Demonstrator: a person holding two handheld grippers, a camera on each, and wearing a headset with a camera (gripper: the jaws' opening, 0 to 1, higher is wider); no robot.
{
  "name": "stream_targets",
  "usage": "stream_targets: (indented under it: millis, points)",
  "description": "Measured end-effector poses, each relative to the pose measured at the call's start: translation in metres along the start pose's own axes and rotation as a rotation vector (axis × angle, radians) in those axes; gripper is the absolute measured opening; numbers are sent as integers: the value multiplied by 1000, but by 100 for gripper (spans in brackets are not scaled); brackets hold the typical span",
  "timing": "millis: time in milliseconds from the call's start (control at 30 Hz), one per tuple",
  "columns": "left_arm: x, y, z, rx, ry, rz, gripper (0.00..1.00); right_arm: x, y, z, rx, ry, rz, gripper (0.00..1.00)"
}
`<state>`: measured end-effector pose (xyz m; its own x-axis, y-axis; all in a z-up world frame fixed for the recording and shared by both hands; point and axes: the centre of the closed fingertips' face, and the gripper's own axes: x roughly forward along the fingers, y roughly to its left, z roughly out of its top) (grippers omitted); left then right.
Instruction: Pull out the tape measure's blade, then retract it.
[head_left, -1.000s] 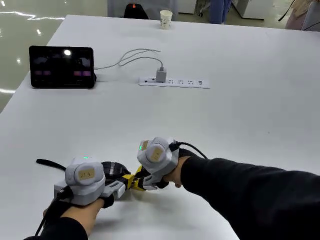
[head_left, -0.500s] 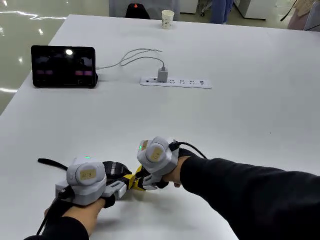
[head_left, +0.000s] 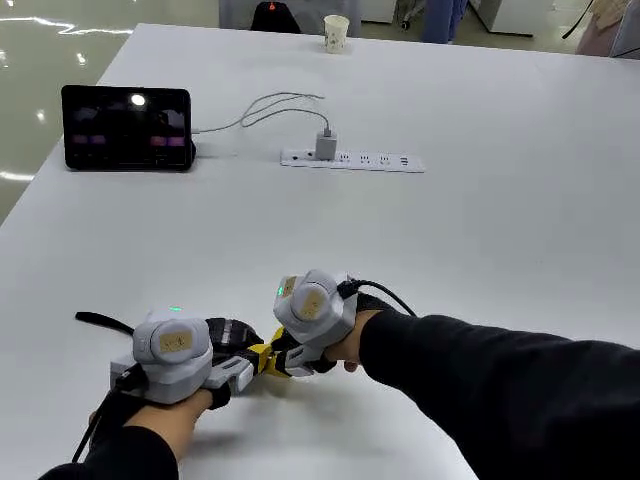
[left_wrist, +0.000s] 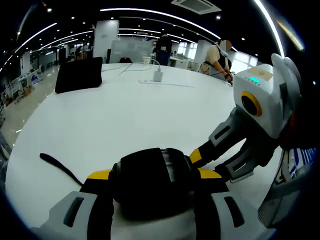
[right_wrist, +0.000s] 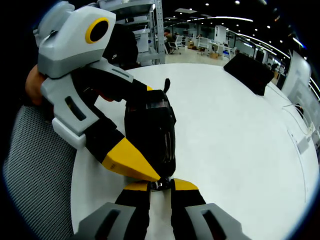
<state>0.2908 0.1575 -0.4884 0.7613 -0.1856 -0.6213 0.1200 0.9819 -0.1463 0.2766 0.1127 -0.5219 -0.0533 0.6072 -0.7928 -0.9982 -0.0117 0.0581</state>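
A black tape measure lies near the front edge of the white table, its black wrist strap trailing to the left. My left gripper is shut on the case, one yellow-tipped jaw on each side. My right gripper meets it from the right. In the right gripper view the case stands just ahead of the right gripper, whose jaws are shut on the metal tip of the blade at the case's mouth. No length of blade shows outside the case.
A dark tablet stands at the far left, near the table's left edge. A white power strip with a plugged charger and cable lies mid-table. A paper cup sits at the far edge.
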Motion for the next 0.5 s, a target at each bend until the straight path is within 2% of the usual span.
stream_targets:
  millis: [233, 367, 467, 500]
  points:
    - [1, -2, -2, 37, 9, -31, 62, 0, 0, 0, 6, 8, -6, 12]
    - [2, -3, 0, 21, -2, -47, 66, -1, 0, 0, 3, 4, -10, 12]
    - [5, -9, 12, 23, -53, -70, 73, -1, 0, 0, -2, -1, -19, 12]
    - [6, -8, 17, 25, -66, -60, 78, -1, 0, 0, 2, -3, -21, 12]
